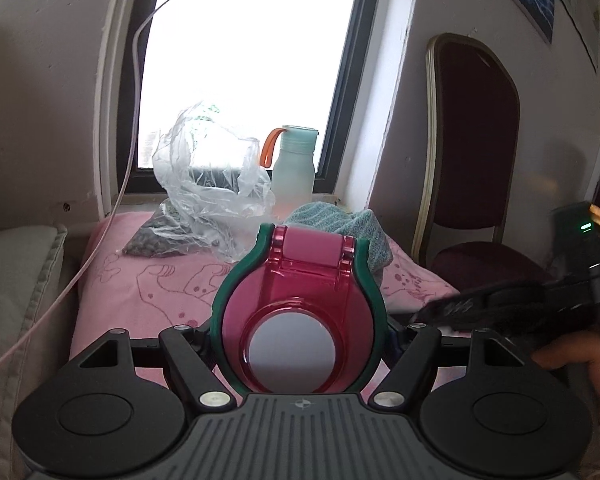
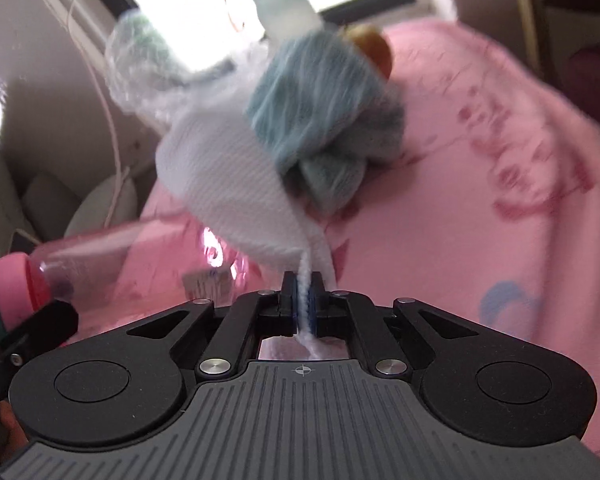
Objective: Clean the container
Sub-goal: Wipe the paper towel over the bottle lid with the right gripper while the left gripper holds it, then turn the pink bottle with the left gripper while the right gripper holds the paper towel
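My left gripper (image 1: 300, 336) is shut on a pink see-through bottle (image 1: 300, 328) with a green band and a flip lid; I see it end-on, lid towards the camera. In the right wrist view the same bottle (image 2: 112, 264) lies sideways at the lower left, held by the other gripper. My right gripper (image 2: 303, 300) is shut on a white cloth (image 2: 228, 188), which hangs forward from the jaws, blurred by motion. The right gripper (image 1: 512, 304) also shows at the right edge of the left wrist view.
A pink printed cloth (image 1: 152, 284) covers the surface. On it lie a teal towel (image 2: 324, 120), a crumpled clear plastic bag (image 1: 204, 188) and a pale green bottle with an orange loop (image 1: 294, 164) by the window. A dark red chair (image 1: 476, 168) stands to the right.
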Motion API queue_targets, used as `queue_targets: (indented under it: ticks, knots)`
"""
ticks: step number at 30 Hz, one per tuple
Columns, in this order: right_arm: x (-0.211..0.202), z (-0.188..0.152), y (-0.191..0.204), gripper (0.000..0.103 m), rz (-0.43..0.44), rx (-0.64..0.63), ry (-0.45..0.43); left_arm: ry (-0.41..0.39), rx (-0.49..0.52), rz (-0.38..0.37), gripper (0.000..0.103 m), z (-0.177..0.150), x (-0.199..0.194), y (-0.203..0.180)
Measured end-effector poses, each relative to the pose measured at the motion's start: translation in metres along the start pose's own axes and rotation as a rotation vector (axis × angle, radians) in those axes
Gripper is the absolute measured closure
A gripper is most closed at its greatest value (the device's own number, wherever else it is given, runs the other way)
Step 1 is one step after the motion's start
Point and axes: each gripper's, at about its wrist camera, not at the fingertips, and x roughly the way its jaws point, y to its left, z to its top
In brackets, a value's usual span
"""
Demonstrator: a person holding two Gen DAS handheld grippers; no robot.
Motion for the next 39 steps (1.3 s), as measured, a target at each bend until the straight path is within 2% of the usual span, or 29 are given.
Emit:
queue_targets:
  ticks: [4, 9, 12, 16, 17, 19, 22, 29, 33, 35, 36, 39]
  knots:
    - [-0.031, 0.007, -0.017, 0.098, 0.063, 0.017, -0.173, 0.004, 0.035, 0.014, 0.032, 0.013, 0.013, -0.008]
    - [-0.019, -0.005, -0.038, 0.097, 0.096, 0.073, -0.128, 0.014, 0.067, 0.026, 0.032, 0.031, 0.033, -0.017]
    - [-0.020, -0.005, -0.036, 0.097, 0.120, 0.048, -0.170, 0.018, 0.083, 0.038, 0.032, 0.039, 0.046, -0.022]
    - [-0.018, -0.009, -0.041, 0.095, 0.120, 0.065, -0.146, 0.026, 0.101, 0.081, 0.032, 0.044, 0.058, -0.034]
    - [-0.018, -0.009, -0.043, 0.095, 0.125, 0.076, -0.148, 0.027, 0.106, 0.099, 0.031, 0.045, 0.060, -0.038]
    - [-0.019, -0.009, -0.047, 0.093, 0.138, 0.097, -0.154, 0.031, 0.102, 0.128, 0.020, 0.045, 0.063, -0.046]
    - [-0.021, -0.009, -0.051, 0.092, 0.152, 0.124, -0.163, 0.023, 0.053, 0.194, 0.013, 0.043, 0.065, -0.056]
    - [-0.023, -0.010, -0.057, 0.089, 0.163, 0.171, -0.181, -0.001, -0.086, 0.433, 0.011, 0.052, 0.081, -0.086]
    - [-0.024, -0.010, -0.058, 0.086, 0.168, 0.180, -0.185, 0.004, -0.109, 0.506, 0.012, 0.056, 0.097, -0.096]
    - [-0.025, -0.010, -0.058, 0.086, 0.172, 0.179, -0.187, -0.021, -0.109, 0.493, 0.030, 0.057, 0.098, -0.095]
    - [-0.025, -0.011, -0.058, 0.086, 0.173, 0.174, -0.195, -0.022, -0.088, 0.474, 0.033, 0.058, 0.097, -0.093]
    - [-0.027, -0.011, -0.056, 0.086, 0.171, 0.156, -0.209, 0.008, -0.046, 0.380, 0.033, 0.059, 0.090, -0.081]
